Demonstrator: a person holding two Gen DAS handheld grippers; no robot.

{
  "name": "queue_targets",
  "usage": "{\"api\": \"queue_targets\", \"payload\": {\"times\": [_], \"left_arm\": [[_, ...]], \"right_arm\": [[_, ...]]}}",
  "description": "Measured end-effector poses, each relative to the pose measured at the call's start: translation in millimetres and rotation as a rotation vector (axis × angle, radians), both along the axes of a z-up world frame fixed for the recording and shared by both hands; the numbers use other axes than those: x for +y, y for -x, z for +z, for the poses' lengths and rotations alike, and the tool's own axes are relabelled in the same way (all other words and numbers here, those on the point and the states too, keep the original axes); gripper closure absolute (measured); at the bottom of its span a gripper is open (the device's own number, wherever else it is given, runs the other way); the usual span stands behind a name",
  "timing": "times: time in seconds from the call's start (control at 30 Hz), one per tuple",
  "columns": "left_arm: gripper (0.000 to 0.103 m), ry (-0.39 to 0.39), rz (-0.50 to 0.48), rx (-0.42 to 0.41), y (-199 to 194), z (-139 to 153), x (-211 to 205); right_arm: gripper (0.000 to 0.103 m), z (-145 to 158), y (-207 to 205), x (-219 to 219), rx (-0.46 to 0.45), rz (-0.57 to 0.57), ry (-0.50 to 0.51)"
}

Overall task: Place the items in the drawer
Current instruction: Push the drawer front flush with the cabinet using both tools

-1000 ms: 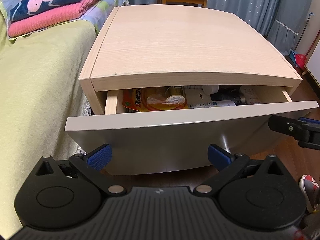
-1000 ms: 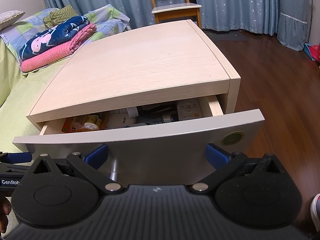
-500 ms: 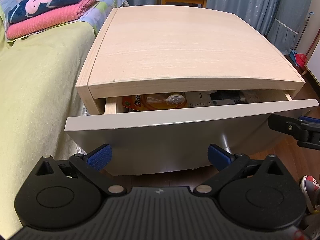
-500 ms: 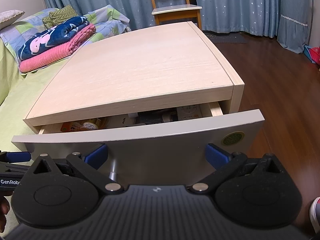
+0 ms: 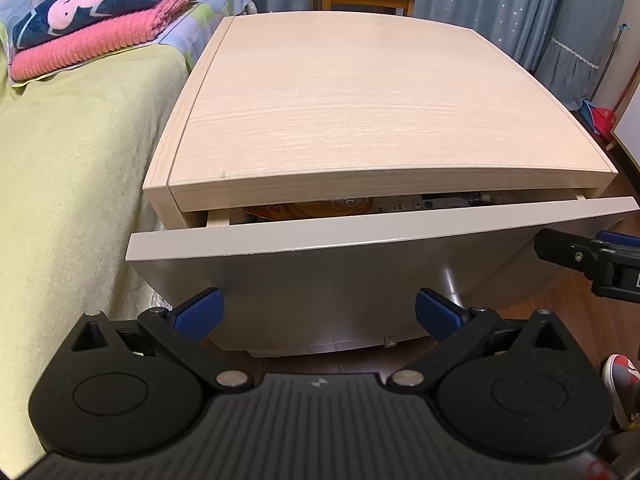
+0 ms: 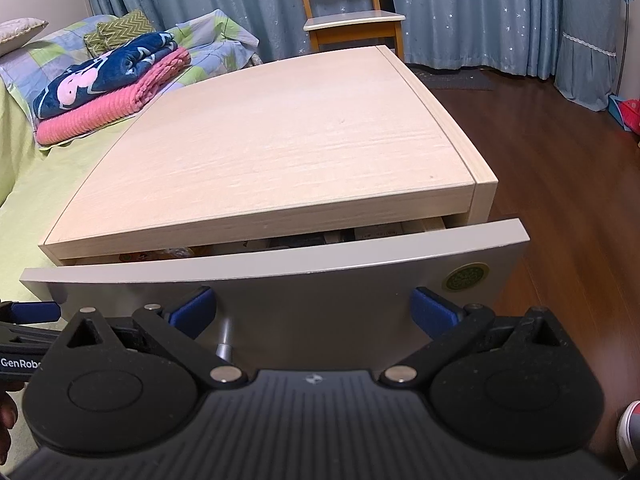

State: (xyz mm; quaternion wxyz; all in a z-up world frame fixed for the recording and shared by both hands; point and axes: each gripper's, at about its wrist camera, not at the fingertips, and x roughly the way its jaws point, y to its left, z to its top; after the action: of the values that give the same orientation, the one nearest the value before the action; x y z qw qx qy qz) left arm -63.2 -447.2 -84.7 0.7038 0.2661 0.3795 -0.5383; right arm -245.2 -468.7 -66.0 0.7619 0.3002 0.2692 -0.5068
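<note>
— Where are your jaws right now?

— My left gripper (image 5: 319,312) stands with its jaws wide apart and nothing between them, the blue pads (image 5: 200,314) close to the grey front of the drawer (image 5: 360,264). My right gripper (image 6: 313,307) is the same: jaws spread, empty, facing the same grey front. Whether any pad touches the panel I cannot tell.

— And the drawer itself?

— It sits in a light-wood nightstand (image 5: 360,92) and is open only by a narrow slot under the top board. From the left wrist view the slot runs from 9 to 3 o'clock across the middle of the picture.

— Can you see what lies inside?

— Only a strip. Toward 12 o'clock of my left jaws there is an orange packet (image 5: 316,210) with a round disc on it, and to its right a white remote control (image 5: 400,207) and some dark things too hidden to name. From the right wrist view the contents are mostly in shadow.

— Anything on the drawer front?

— A round green sticker (image 6: 466,277) at 2 o'clock from my right jaws, and a metal handle post (image 6: 225,334) at their 9 o'clock.

— What surrounds the nightstand?

— A bed (image 5: 60,184) with a yellow-green cover at 9 o'clock, folded pink and navy blankets (image 5: 100,20) at 11, a wooden chair (image 6: 352,20) before blue curtains at 12, and dark wood floor (image 6: 560,168) at 3.
</note>
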Motion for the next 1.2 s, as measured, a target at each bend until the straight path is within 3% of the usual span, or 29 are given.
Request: {"api": "queue_targets", "payload": {"times": [0.47,1.2], "left_arm": [[0.001,0.007,0.006,0.013,-8,1,-10],[0.001,0.01,0.033,-0.032,-13,-4,-33]], "right_arm": [[0.0,-5,-6,-2,0.007,0.003,0.012],[0.0,-7,-11,-16,0.009,0.004,0.034]]}}
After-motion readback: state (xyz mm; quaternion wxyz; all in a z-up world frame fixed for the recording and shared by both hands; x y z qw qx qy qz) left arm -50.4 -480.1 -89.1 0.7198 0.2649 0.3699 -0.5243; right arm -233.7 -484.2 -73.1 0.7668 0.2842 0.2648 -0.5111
